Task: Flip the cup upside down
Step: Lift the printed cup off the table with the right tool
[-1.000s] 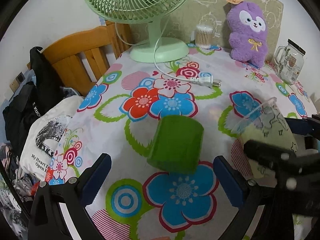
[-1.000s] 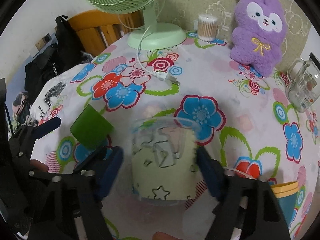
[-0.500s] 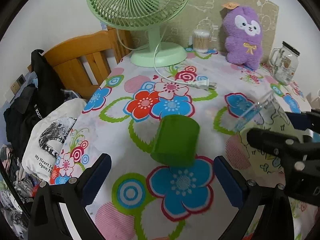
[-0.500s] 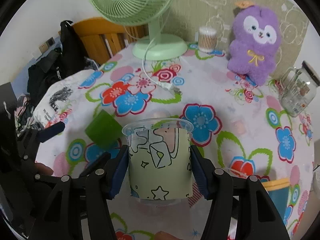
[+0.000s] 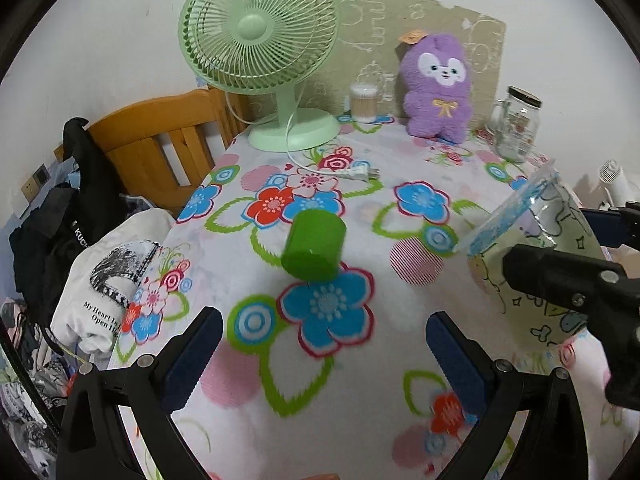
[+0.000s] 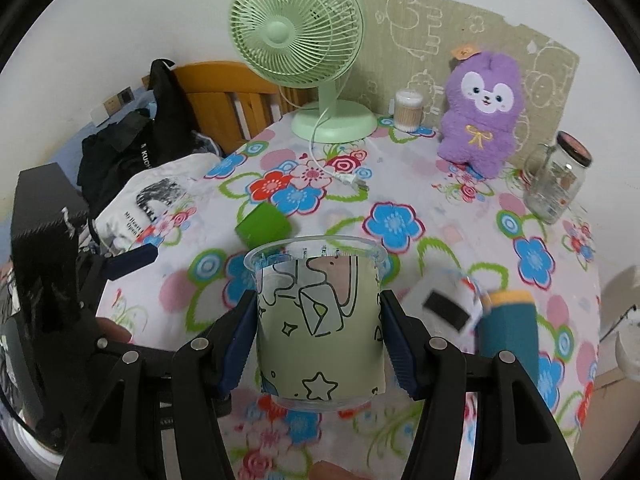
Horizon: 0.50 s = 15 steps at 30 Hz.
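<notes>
My right gripper [image 6: 318, 332] is shut on a clear plastic cup with a pale green cartoon sleeve [image 6: 320, 320], held upright above the flowered tablecloth, mouth up. The same cup shows at the right of the left wrist view [image 5: 532, 264], lifted and leaning, with a black arm of the right gripper across it. A solid green cup [image 5: 314, 246] stands upside down on the cloth; it also shows in the right wrist view [image 6: 262, 226]. My left gripper [image 5: 320, 356] is open and empty, hovering in front of the green cup.
A green desk fan [image 5: 272, 60] with its cord and plug [image 5: 356, 174], a swab jar [image 5: 363, 102], a purple plush [image 5: 438, 88] and a glass jar mug [image 5: 516, 128] stand at the back. A teal cup with a yellow rim [image 6: 510, 328] and a white packet [image 6: 440, 304] lie right. Clothes [image 5: 104, 280] hang off the left edge.
My right gripper closed on the clear cup and lifted it off the cloth. My left gripper stayed open and drew back and up from the green cup.
</notes>
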Tool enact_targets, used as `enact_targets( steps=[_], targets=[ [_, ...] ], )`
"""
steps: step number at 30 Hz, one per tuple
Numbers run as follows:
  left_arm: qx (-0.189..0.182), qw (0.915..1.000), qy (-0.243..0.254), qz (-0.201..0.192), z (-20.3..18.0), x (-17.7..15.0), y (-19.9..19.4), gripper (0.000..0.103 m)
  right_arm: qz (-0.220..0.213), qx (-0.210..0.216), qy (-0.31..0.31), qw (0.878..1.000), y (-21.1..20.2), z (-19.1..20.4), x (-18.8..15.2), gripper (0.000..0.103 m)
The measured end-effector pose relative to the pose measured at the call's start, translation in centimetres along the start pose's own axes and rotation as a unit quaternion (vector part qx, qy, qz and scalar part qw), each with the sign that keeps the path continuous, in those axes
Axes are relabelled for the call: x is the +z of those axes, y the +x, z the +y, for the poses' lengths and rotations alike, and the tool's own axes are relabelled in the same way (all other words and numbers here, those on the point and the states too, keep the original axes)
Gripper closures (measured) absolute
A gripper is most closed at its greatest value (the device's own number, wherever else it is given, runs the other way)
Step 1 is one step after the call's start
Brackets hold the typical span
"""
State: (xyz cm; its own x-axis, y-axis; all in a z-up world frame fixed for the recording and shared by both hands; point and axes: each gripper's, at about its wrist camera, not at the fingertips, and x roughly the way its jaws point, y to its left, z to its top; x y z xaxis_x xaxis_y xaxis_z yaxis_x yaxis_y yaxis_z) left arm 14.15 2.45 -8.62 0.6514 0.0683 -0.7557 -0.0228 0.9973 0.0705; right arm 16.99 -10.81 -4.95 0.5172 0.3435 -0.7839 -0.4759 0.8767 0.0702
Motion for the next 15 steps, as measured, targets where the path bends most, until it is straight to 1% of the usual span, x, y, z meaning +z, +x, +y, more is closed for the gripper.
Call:
enact_targets(
  steps=[3, 10, 15],
  targets=[
    [-0.006, 1.0000, 0.004, -0.002, -0.6, -1.2, -1.3, 0.000, -0.002, 0.001, -0.001, 1.000, -1.7, 0.3, -2.0, 0.040],
    [-0.024, 0.9994, 0.023, 0.004, -2.6, -4.2, -3.3, 0.000, 0.003, -0.015, 0.000, 1.000, -4.4, 0.7, -6.9, 0.040],
    [-0.053, 0.9972, 0.047, 0.023, -4.3, -6.5, -3.7, 0.000, 0.022, -0.028, 0.012, 0.999, -5.0, 0.1, -10.3, 0.040]
  ],
)
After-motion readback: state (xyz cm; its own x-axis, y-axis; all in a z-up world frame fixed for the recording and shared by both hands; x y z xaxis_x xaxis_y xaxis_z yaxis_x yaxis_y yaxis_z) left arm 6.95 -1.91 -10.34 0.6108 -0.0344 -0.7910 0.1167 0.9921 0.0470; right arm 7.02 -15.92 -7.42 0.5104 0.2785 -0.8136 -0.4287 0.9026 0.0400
